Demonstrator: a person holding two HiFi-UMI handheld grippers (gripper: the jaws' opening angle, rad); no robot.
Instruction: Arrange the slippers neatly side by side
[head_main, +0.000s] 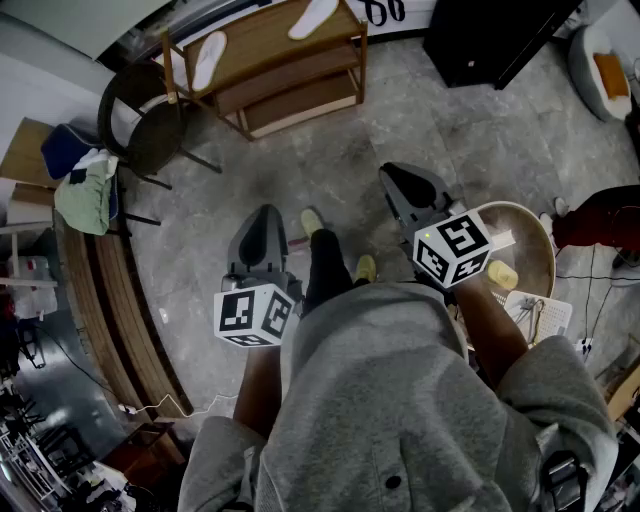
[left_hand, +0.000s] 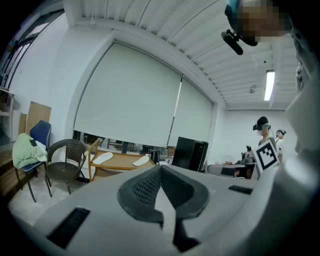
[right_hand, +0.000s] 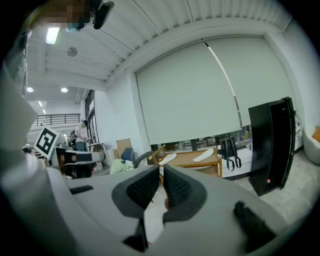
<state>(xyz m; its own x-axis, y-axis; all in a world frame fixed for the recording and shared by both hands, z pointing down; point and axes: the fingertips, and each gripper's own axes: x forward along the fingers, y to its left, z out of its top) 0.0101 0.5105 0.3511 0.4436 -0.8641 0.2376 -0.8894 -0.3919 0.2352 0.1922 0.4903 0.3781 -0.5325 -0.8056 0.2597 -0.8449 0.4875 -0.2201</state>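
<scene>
With the left slipper (head_main: 208, 58) and right slipper (head_main: 313, 18) lying well apart on the desk (head_main: 262, 42) at the frame's top, and your left gripper (head_main: 262, 222) and right gripper (head_main: 402, 183) both clenched empty well short of it, reaching in with fingers unopened could shove a slipper off the edge.

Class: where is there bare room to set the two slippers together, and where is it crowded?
Bare: the top of the wooden rack between the left slipper and the right slipper; the floor between rack and black cabinet. Crowded: left, around the wicker chair.
</scene>
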